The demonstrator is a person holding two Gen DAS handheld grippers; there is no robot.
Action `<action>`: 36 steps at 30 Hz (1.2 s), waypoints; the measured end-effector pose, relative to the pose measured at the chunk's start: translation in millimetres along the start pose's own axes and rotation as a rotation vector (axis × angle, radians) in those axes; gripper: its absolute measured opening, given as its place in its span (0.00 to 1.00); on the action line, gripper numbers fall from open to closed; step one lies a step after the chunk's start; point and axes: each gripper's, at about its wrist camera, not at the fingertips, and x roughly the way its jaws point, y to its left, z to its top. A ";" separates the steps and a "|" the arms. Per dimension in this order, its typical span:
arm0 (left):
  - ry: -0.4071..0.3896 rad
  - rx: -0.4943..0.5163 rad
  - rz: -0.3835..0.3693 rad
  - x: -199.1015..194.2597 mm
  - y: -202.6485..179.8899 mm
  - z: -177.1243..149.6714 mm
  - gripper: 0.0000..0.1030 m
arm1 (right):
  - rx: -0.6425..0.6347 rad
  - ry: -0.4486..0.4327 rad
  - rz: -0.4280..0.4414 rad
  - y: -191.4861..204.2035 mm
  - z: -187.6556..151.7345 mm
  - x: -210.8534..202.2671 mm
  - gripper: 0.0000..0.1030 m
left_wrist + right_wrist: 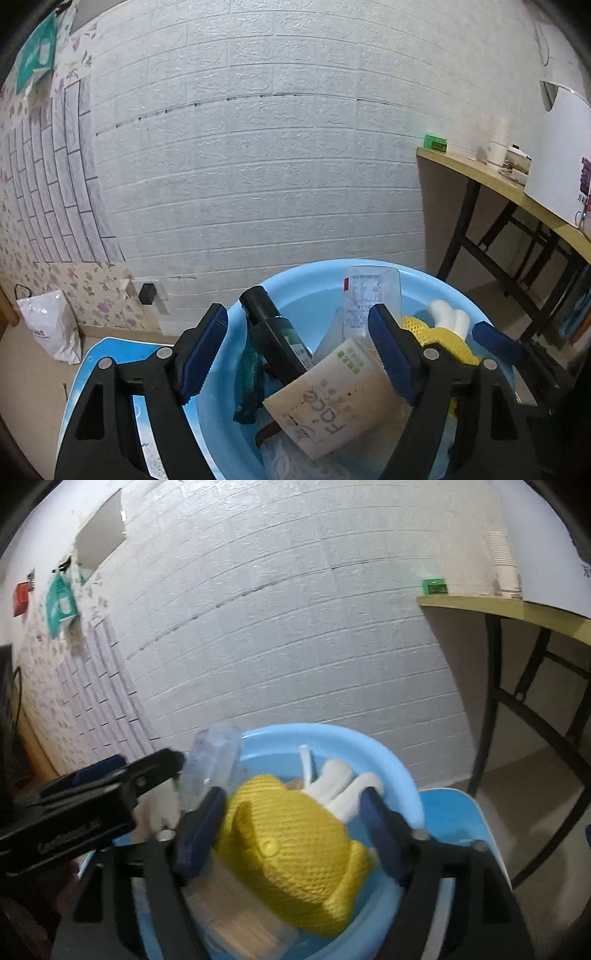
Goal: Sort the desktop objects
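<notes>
Blue basin already loaded: black bottle, clear container, tan "FACE" pack, yellow mesh item, white plush piece. Sat on a blue stool-like seat, not on the worktop. Left tool spread wide over the tan pack, pinching nothing. Right tool spread either side of the yellow item, pads not seen pressing. Judged mostly done, items apparently just dropped in. Anything left to sort not visible.
</notes>
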 end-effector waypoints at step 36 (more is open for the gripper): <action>0.089 -0.028 0.162 -61.1 52.2 -14.8 1.00 | 0.013 0.014 0.036 28.8 14.1 -45.8 0.84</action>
